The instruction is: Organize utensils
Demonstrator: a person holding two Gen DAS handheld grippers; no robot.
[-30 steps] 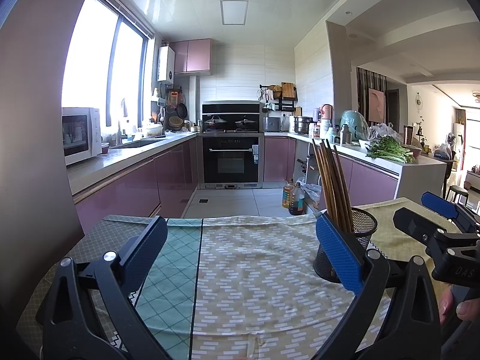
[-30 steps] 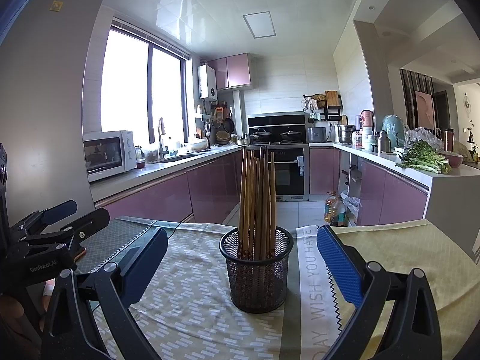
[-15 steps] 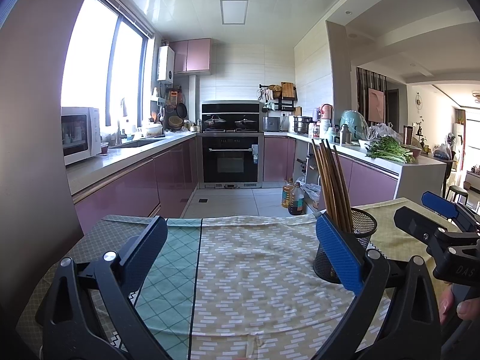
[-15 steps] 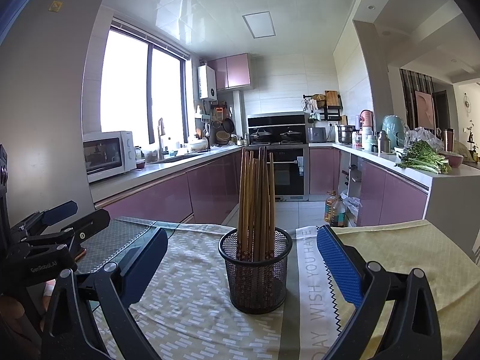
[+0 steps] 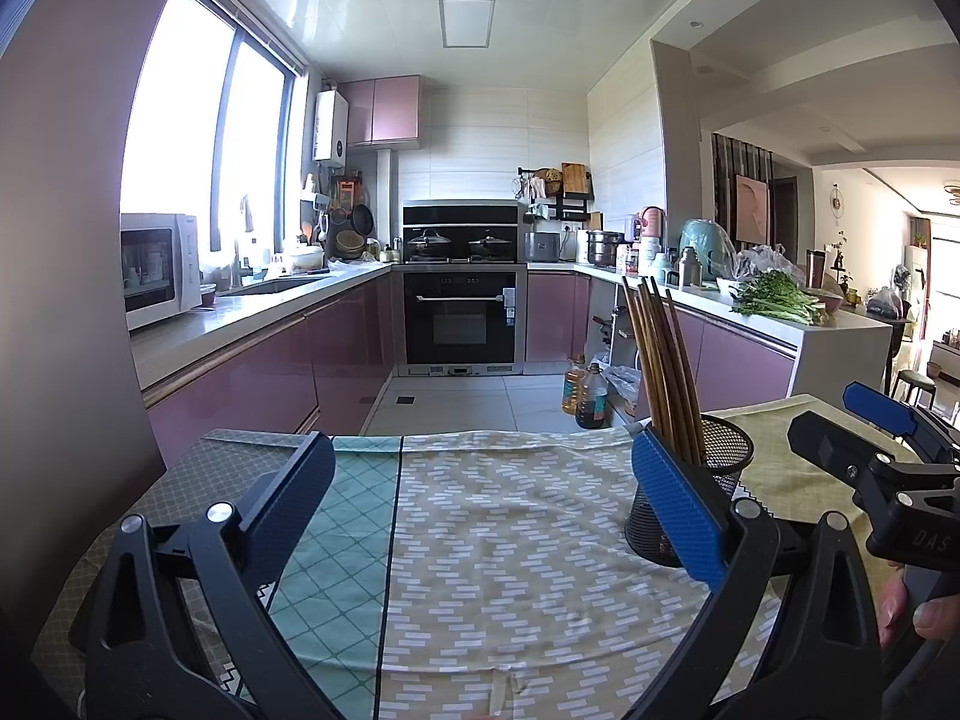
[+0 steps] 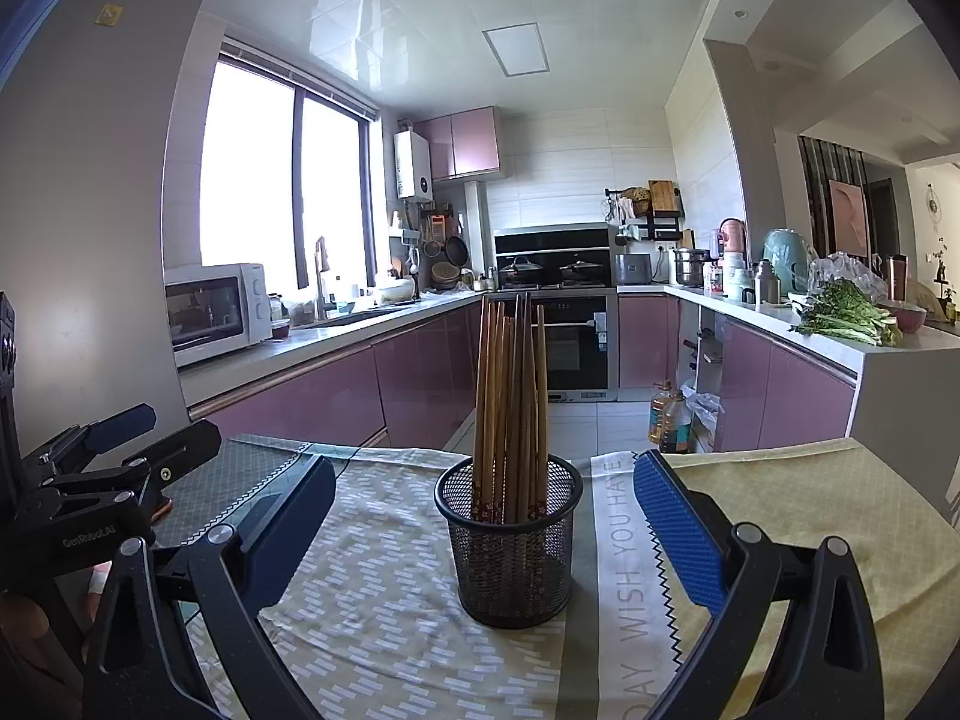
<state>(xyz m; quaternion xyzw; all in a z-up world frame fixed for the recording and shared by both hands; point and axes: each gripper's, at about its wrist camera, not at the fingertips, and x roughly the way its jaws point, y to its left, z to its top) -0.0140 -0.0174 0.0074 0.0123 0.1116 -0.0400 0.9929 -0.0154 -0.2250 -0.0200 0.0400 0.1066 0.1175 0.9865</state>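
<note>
A black mesh holder (image 6: 510, 546) stands upright on the cloth-covered table (image 6: 384, 618), with several wooden chopsticks (image 6: 509, 402) standing in it. My right gripper (image 6: 483, 516) is open and empty, its jaws spread wide on either side of the holder, a little short of it. My left gripper (image 5: 480, 504) is open and empty over the table, to the left of the holder (image 5: 714, 480); its right finger hides part of the holder. The chopsticks (image 5: 660, 366) lean left in the left wrist view. Each gripper shows in the other's view: the right one (image 5: 882, 450) and the left one (image 6: 102, 450).
The table carries a patterned cloth (image 5: 510, 564) with a teal panel (image 5: 342, 552) on the left and a yellow cloth (image 6: 840, 516) on the right. Beyond the table's far edge is the kitchen floor, with pink cabinets, an oven (image 5: 462, 324) and oil bottles (image 5: 585, 390).
The right gripper has drawn a little closer to the holder. The left gripper has barely moved. Both stay open.
</note>
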